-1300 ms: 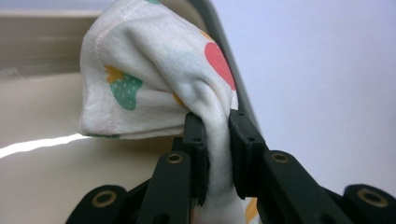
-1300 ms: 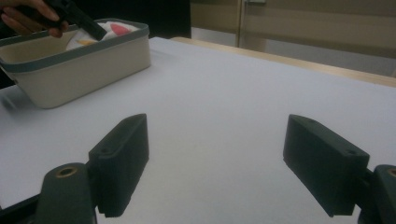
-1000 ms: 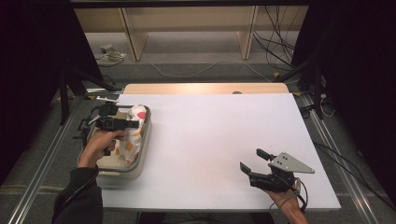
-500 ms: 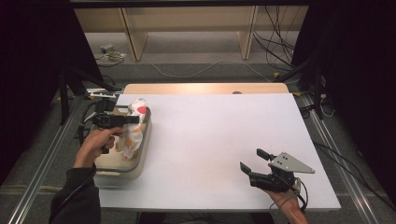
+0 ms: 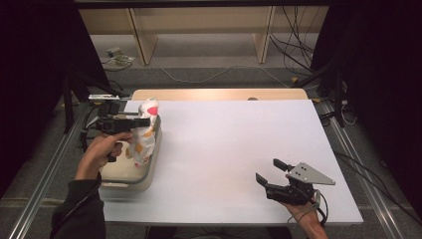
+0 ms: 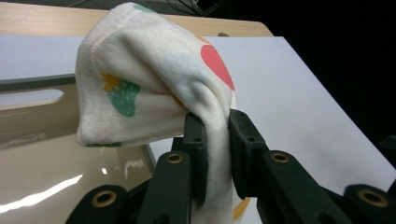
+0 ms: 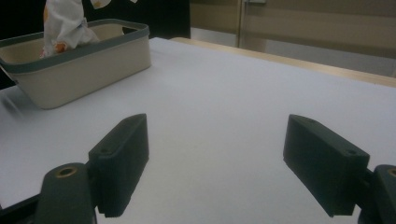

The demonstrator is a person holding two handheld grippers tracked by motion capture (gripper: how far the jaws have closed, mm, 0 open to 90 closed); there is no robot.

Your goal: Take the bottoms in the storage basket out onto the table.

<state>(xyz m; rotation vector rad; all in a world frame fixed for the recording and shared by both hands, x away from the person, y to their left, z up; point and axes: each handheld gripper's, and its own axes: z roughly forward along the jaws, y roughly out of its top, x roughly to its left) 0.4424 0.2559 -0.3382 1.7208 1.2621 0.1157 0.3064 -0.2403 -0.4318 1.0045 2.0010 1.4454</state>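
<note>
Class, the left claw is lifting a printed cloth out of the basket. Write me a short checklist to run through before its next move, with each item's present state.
1. Left claw shut on the cloth: ok.
2. Cloth fully out of the basket: not ok, its lower end hangs inside.
3. Cloth snagged on the basket rim: cannot tell.
4. White table bare for setting down: ok.
5. Right claw open, resting apart from the basket: ok.

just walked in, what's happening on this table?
A person works with a hand-held gripper in each hand. The left hand-held gripper is shut on a white patterned cloth and holds it above the beige basket at the table's left edge, the cloth's lower end hanging into the basket. The right hand-held gripper rests open near the front right of the white table, holding nothing.
</note>
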